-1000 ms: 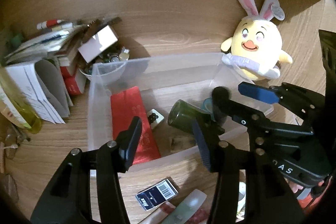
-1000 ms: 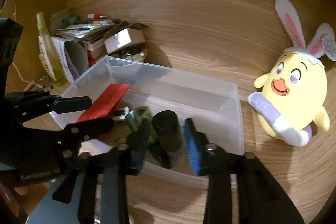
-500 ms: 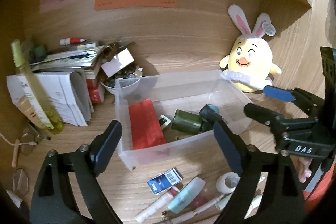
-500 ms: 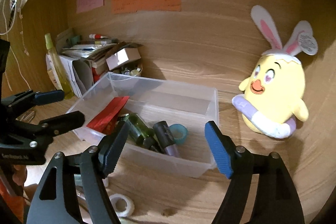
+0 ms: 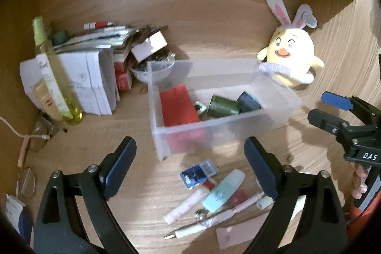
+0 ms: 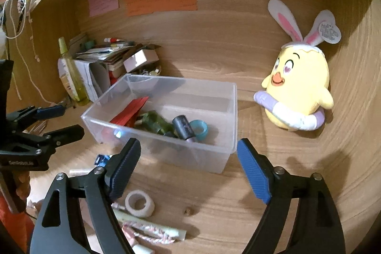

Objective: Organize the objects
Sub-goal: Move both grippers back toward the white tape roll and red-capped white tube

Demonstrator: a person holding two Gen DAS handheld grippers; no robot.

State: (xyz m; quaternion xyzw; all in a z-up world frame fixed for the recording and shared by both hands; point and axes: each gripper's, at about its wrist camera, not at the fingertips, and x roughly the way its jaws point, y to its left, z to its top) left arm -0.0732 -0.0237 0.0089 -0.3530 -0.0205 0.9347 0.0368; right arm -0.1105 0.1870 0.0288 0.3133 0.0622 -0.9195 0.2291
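Left tongs: my left tongs [image 5: 188, 163] stand wide apart with nothing between the pads; the jaws have just been opening, above the table [image 5: 133, 135] in front of the bin.
Right tongs: my right tongs [image 6: 188, 168] gape wide and empty too, jaws likewise just opening, near the bin's front corner.
Bin: the clear plastic bin [image 5: 209, 127] sits mid-table, its open top facing me so things can drop straight in.
Inside the bin: a red packet [image 5: 178, 108] leans along the left wall; a dark green bottle [image 5: 222, 107] and a black-capped tube [image 6: 184, 127] lie on their sides beside a teal ring [image 6: 198, 129].
Still loose: a blue barcoded box [image 5: 198, 173], a mint-green tube [image 5: 222, 191], a white pen [image 5: 202, 227] and a roll of white tape [image 6: 139, 204] lie scattered in front of the bin, near my tongs.
Bystander: the yellow bunny-eared plush [image 6: 300, 89] sits against the back wall, well clear of the bin.
Judgement: both tongs are free, so I reckon the loose pile comes next, the small box being the easiest pick.
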